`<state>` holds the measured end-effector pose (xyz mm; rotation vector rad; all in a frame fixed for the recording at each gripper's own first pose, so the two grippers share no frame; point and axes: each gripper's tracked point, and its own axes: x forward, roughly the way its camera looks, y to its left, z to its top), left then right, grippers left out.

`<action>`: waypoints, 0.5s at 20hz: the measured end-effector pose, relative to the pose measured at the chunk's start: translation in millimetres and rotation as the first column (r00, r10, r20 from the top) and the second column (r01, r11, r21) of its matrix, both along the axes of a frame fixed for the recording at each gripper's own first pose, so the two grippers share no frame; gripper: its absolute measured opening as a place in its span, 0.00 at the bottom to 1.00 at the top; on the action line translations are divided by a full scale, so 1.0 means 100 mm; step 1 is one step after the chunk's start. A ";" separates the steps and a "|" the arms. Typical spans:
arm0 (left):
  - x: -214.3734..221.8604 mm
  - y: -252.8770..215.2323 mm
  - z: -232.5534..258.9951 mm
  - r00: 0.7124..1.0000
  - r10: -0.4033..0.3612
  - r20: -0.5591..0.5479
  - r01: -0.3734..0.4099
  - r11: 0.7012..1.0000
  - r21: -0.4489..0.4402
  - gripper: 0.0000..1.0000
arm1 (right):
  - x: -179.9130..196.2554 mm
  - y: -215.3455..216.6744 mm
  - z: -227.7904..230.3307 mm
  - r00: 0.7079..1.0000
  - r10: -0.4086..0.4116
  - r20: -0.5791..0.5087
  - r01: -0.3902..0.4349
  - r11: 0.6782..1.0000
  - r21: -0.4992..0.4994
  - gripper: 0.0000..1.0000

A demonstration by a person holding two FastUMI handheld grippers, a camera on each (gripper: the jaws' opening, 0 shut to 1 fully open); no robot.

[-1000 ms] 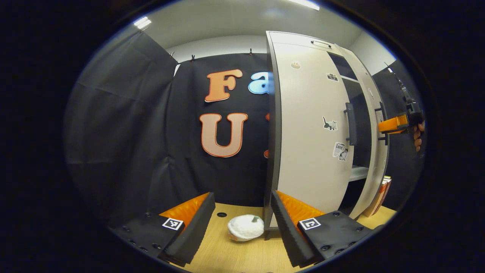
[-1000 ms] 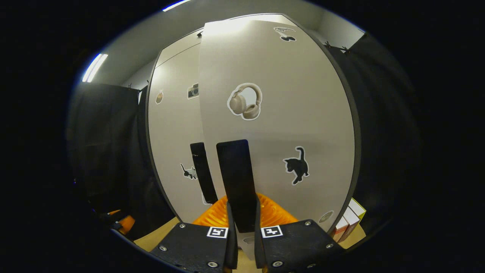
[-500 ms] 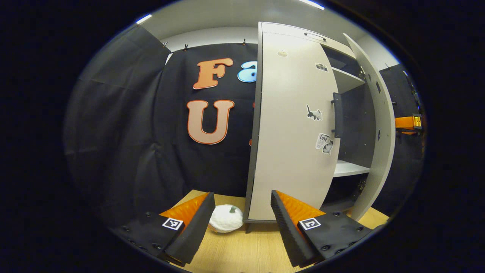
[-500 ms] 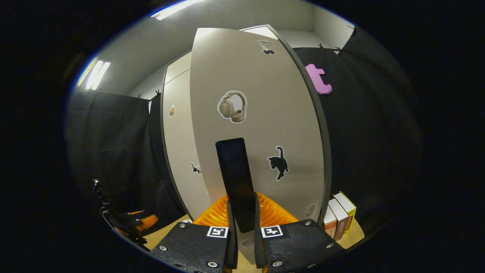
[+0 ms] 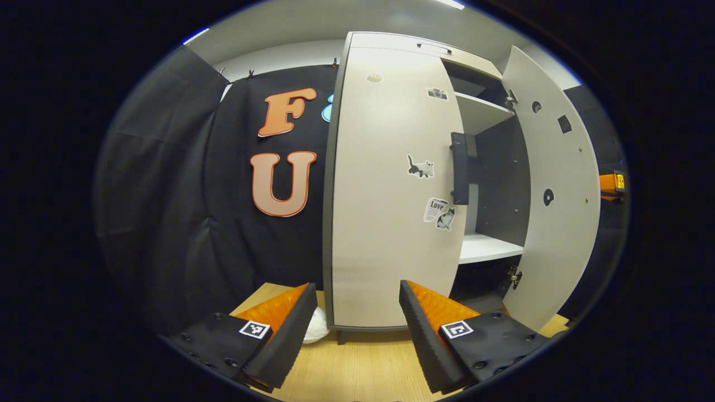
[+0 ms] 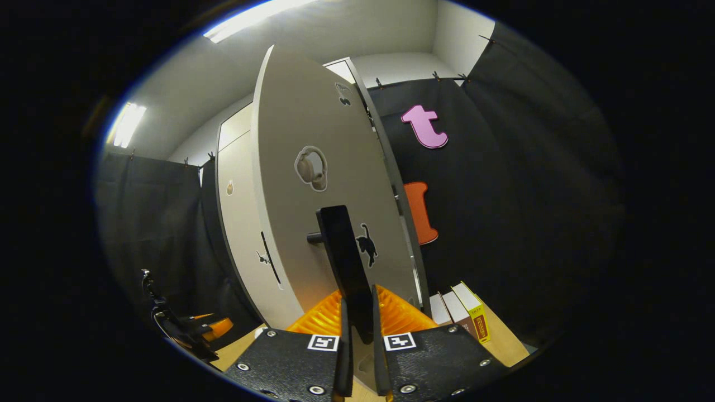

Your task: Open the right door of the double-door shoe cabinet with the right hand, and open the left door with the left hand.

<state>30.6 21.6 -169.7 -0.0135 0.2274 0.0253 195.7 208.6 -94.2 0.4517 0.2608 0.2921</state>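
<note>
The right claw (image 6: 357, 357) clamps the right door's handle (image 6: 342, 262), door swung wide. The left claw (image 5: 353, 329), fingers wide, faces the closed left door (image 5: 391, 195); its stiff black handle (image 5: 459, 167), ahead-right, looks easiest to grip mid-bar.

left tongs (image 5: 353, 329) spread, right tongs (image 6: 357, 357) pinched

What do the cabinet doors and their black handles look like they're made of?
Doors: the left door and right door look like laminated board, matte off-white with grey edging; drilled hinge holes show inside the right one. Handles: the left handle and the right handle, clamped in the right tool, look like matte black plastic or painted metal; I cannot tell which.
</note>
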 end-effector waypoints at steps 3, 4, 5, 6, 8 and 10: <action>0.01 -0.20 0.11 1.000 -0.013 0.020 0.013 0.999 0.036 0.98 | 0.04 -0.11 -0.01 1.000 -0.015 0.014 0.015 1.000 0.003 0.15; 0.02 -0.27 0.15 0.999 -0.021 0.029 0.019 0.999 0.045 0.98 | 0.05 -0.15 -0.02 0.999 -0.030 0.014 0.029 1.000 0.007 0.15; 0.04 -0.33 0.19 0.999 -0.028 0.038 0.026 0.999 0.048 0.95 | 0.06 -0.19 -0.04 0.999 -0.042 0.010 0.042 0.999 0.007 0.14; 0.07 -0.39 0.22 0.998 -0.034 0.045 0.032 0.998 0.047 0.95 | 0.07 -0.23 -0.06 0.999 -0.054 0.007 0.054 0.999 0.003 0.14; 0.13 -0.51 0.26 0.998 -0.046 0.049 0.045 0.998 0.034 0.95 | 0.06 -0.35 -0.11 0.997 -0.075 -0.001 0.075 0.997 -0.018 0.13; 0.18 -0.63 0.29 0.997 -0.061 0.051 0.060 0.998 0.020 0.95 | 0.05 -0.42 -0.14 0.997 -0.081 -0.005 0.081 0.997 -0.012 0.11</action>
